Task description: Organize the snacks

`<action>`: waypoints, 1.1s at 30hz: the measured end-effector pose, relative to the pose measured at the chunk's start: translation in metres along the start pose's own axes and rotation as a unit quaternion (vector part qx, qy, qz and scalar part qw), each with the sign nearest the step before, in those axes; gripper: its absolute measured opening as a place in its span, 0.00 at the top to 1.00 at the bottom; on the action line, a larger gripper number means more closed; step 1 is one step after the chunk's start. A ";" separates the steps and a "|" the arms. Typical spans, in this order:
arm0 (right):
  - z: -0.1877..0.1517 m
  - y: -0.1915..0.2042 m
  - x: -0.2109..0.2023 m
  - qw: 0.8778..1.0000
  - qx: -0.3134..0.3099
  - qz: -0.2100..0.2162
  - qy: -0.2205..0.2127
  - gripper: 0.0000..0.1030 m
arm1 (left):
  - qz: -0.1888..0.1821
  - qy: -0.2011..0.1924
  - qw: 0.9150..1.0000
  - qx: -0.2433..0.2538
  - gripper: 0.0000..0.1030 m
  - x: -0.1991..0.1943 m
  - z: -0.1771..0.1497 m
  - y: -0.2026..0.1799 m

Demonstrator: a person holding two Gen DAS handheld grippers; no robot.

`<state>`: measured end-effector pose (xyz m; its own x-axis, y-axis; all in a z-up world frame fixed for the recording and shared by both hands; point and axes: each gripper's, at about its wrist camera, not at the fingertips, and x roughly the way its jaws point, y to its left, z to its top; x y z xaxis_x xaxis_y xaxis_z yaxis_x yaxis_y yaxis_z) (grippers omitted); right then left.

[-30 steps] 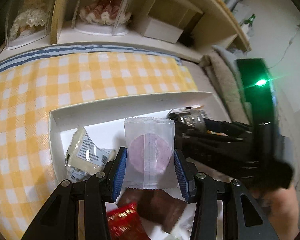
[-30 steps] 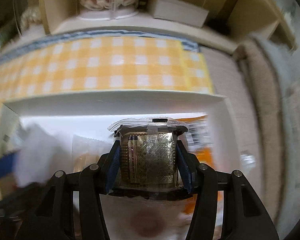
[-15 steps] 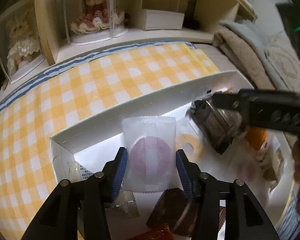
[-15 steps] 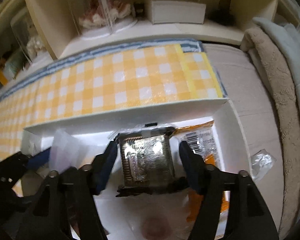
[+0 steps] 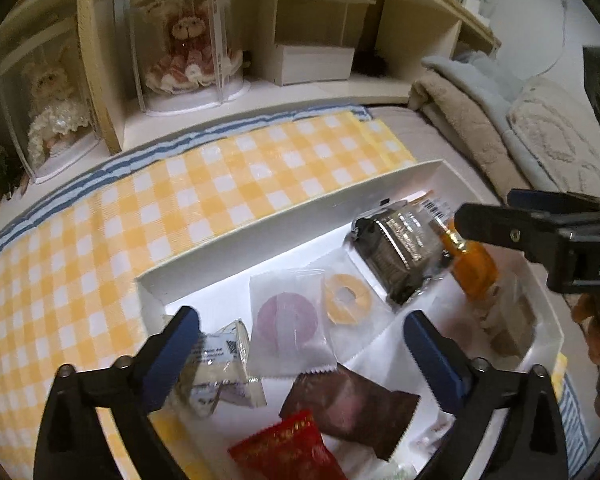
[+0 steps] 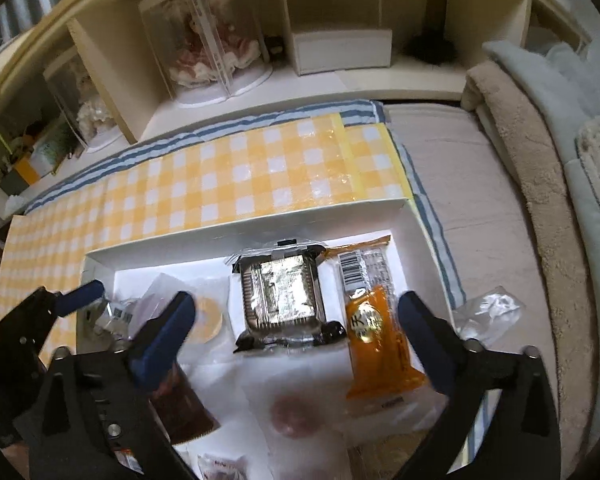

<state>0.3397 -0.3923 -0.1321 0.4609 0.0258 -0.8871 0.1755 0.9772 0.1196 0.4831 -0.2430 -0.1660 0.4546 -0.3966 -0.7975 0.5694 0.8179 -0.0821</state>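
A white box [image 5: 284, 220] holds several wrapped snacks. My left gripper [image 5: 300, 344] hangs above it, its jaws opening wide, nothing pressed between them. Below it lies a pink round snack [image 5: 286, 320] in a clear wrapper, beside a yellow ring snack [image 5: 346, 300]. My right gripper [image 6: 296, 320] is also opening, over a dark foil pack [image 6: 280, 292] that rests flat in the box [image 6: 240, 228], free of the pads. An orange packet [image 6: 376, 332] lies to its right. A brown packet [image 5: 348, 404] and a red packet [image 5: 284, 452] sit nearer me.
The box stands on a yellow checked cloth [image 5: 180, 200]. Behind it runs a shelf with dolls in clear cases [image 5: 184, 52] and a white box [image 5: 316, 64]. Folded blankets [image 6: 540, 160] fill the right side. A crumpled clear wrapper [image 6: 488, 312] lies outside the box.
Both grippers went from shut to wide open and lifted a little. The pink snack left the left jaws and the foil pack left the right jaws; both now lie in the box.
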 end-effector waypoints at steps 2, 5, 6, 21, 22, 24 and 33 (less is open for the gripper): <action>-0.003 0.002 -0.009 1.000 -0.006 -0.005 -0.004 0.00 | -0.002 -0.003 1.000 -0.004 0.00 -0.015 -0.003 0.003; -0.008 0.003 -0.022 1.000 -0.007 -0.004 -0.009 0.00 | -0.004 -0.008 1.000 -0.014 0.00 -0.041 -0.007 0.007; -0.010 0.003 -0.028 1.000 -0.006 -0.002 -0.013 0.00 | -0.002 -0.007 1.000 -0.017 0.00 -0.048 -0.008 0.008; -0.060 0.015 -0.123 0.998 -0.014 0.027 -0.052 0.00 | 0.039 -0.048 0.997 -0.045 0.00 -0.200 -0.049 -0.020; -0.062 0.015 -0.128 0.998 -0.014 0.028 -0.055 0.00 | 0.040 -0.051 0.997 -0.049 0.00 -0.211 -0.054 -0.023; -0.069 0.016 -0.143 0.998 -0.015 0.028 -0.063 0.00 | 0.047 -0.056 0.996 -0.054 0.00 -0.231 -0.063 -0.028; -0.110 0.021 -0.204 0.994 -0.033 0.030 -0.098 0.00 | 0.118 -0.104 0.987 -0.036 0.00 -0.316 -0.117 -0.064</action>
<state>0.1540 -0.3540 0.0028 0.6310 0.0485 -0.7743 0.0890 0.9869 0.1343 0.2231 -0.1212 0.0216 0.7040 -0.2620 -0.6601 0.3843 0.9222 0.0438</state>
